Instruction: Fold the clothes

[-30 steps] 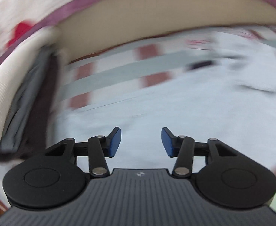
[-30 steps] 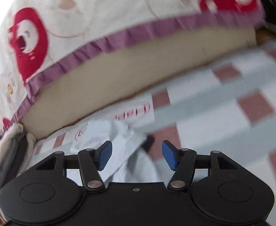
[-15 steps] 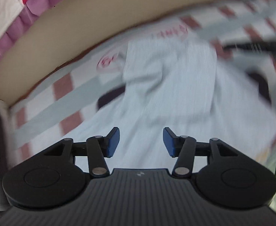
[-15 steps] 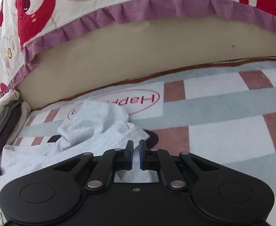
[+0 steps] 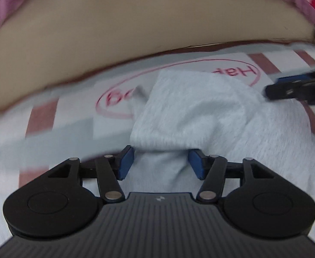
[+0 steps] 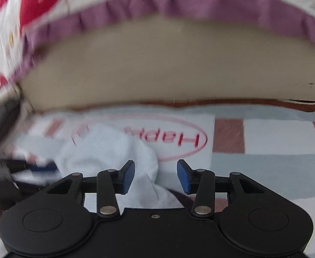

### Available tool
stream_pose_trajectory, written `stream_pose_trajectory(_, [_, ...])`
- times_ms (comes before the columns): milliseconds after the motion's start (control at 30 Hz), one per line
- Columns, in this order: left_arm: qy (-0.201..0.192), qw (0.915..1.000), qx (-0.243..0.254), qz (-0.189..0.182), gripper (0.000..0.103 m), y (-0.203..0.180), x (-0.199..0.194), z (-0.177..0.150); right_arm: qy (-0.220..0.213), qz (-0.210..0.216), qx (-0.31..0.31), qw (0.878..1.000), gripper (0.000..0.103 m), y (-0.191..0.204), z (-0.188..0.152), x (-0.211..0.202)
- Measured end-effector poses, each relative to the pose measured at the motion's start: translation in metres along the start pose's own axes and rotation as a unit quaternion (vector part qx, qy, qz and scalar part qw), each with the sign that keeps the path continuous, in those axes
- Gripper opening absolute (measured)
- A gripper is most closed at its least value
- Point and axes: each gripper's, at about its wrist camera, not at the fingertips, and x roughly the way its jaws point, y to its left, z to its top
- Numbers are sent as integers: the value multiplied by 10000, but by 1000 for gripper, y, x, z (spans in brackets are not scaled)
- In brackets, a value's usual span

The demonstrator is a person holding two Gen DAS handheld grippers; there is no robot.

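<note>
A pale blue garment lies rumpled on a checked mat; it also shows in the right wrist view. My left gripper is open, low over the garment, with a fold of cloth between its blue pads without being clamped. My right gripper is open, its jaws astride the garment's right edge. The right gripper's fingers show at the right of the left wrist view, at the garment's far side. The left gripper shows blurred at the left of the right wrist view.
The mat has pink, grey and white squares and a red oval logo. A beige bed base with a purple-frilled, red-patterned cover stands right behind it. Stacked dark and cream cloth lies at the far left.
My right gripper was shut half a second ago and is now open. My left gripper has moved closer to the garment's folded part and stays open.
</note>
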Motion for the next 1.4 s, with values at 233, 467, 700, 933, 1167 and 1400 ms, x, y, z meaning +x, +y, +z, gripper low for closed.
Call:
stream_pose_trajectory(233, [-575, 9951, -138, -792, 17, 19, 22, 11, 191, -29, -144, 9997, 59, 2, 4, 28])
stream_pose_trajectory(467, [-1738, 9761, 55, -1302, 9, 33, -25, -1, 29, -108, -854, 9963, 61, 27, 2, 42])
stream_pose_trajectory(700, [-1917, 9700, 153, -1486, 9, 43, -27, 4, -807, -150, -476, 9955, 1, 19, -1, 29])
stream_pose_trajectory(933, [-1365, 9875, -781, -128, 11, 65, 4, 25, -993, -1034, -390, 9889, 0, 17, 2, 17])
stream_pose_trajectory(1167, [-855, 9811, -1344, -1098, 55, 80, 9, 24, -345, -175, 1211, 9919, 14, -30, 9, 21])
stream_pose_trajectory(1400, [-608, 9936, -903, -305, 4, 58, 28, 27, -111, 639, 2076, 9761, 57, -42, 2, 26])
